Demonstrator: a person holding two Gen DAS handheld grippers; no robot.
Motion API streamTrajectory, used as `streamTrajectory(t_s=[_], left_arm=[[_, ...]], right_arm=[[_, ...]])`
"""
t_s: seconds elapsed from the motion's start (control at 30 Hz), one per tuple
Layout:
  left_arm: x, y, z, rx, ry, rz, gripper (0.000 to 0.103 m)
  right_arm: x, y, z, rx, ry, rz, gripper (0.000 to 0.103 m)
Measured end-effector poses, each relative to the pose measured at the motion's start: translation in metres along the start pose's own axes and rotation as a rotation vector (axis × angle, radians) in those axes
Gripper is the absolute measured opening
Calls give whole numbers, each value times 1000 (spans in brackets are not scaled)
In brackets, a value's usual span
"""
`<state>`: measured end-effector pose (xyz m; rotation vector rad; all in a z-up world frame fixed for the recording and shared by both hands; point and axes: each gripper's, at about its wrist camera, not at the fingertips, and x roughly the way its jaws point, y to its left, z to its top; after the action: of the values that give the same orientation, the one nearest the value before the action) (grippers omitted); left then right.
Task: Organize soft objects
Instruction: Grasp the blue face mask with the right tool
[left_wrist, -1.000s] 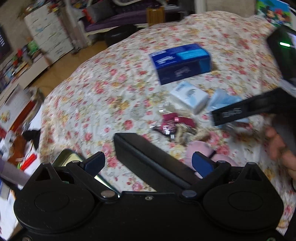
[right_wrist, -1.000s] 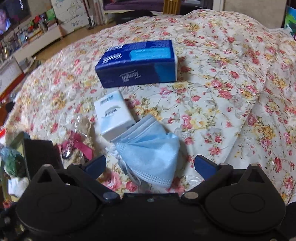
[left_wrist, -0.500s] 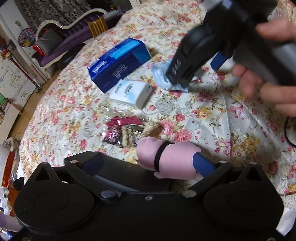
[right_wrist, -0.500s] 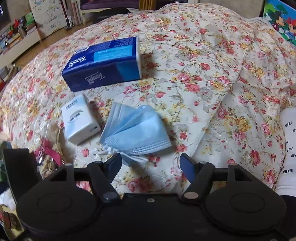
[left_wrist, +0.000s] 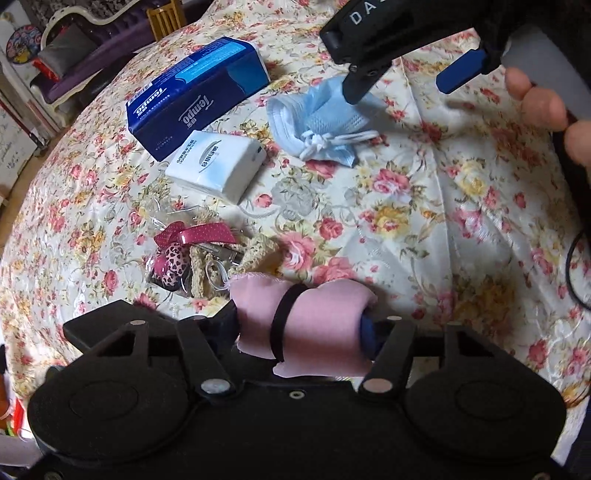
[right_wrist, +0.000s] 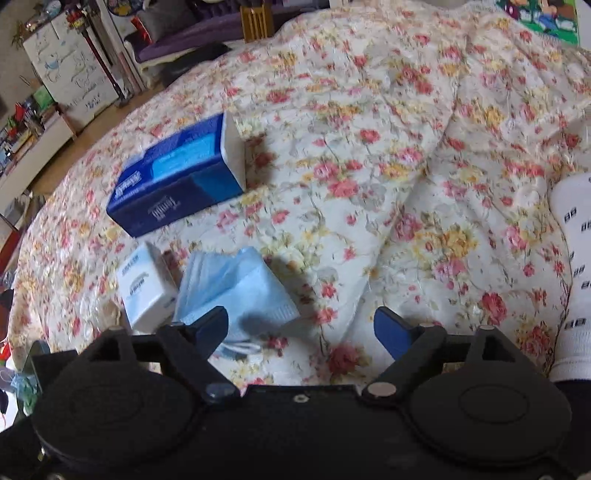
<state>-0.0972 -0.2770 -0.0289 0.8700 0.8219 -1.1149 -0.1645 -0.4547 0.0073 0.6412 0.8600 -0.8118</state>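
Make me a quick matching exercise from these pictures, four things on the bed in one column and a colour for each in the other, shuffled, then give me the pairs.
Things:
1. tissue box
2. tissue pack
3. face mask
4. rolled cloth

Colours:
A. pink
B. light blue
C. dark blue
D. white

Pairs: 1-C, 2-D, 3-B, 4-A

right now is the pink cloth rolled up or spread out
Rolled up: the pink cloth is a tight bundle with a black band around its middle.
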Motion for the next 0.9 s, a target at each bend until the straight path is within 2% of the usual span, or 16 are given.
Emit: streamTrajectory(t_s=[0.07, 0.23, 0.43, 0.57, 0.63, 0.7, 0.73, 0.77, 0.8, 0.9], left_arm=[[-1, 3, 1, -30, 0, -13, 59], [-3, 11, 6, -81, -13, -18, 58], [-4, 13, 9, -93, -20, -14, 58], [-2, 14, 10, -109, -17, -19, 58], [-3, 16, 10, -121, -20, -26, 58], [-6, 18, 9, -133, -25, -31, 58], [-8, 19, 8, -141, -27, -32, 58], [-11, 21, 7, -150, -31, -32, 58], [-14, 22, 6, -159, -37, -34, 58], [-25, 28, 3, -190, -58, -42, 58]], right_arm=[[-3, 8, -1, -18, -42, -3, 103], [5, 32, -1, -57, -99, -23, 103], [34, 48, 0, -99, -22, -83, 103], [50, 46, 0, -76, 33, -73, 101], [51, 45, -1, -74, 45, -67, 87], [44, 47, -2, -102, 30, -69, 64], [40, 47, -3, -110, 20, -67, 60], [35, 48, -3, -115, 7, -73, 52], [30, 47, -4, -119, -7, -85, 48], [16, 41, -6, -118, -49, -110, 43]])
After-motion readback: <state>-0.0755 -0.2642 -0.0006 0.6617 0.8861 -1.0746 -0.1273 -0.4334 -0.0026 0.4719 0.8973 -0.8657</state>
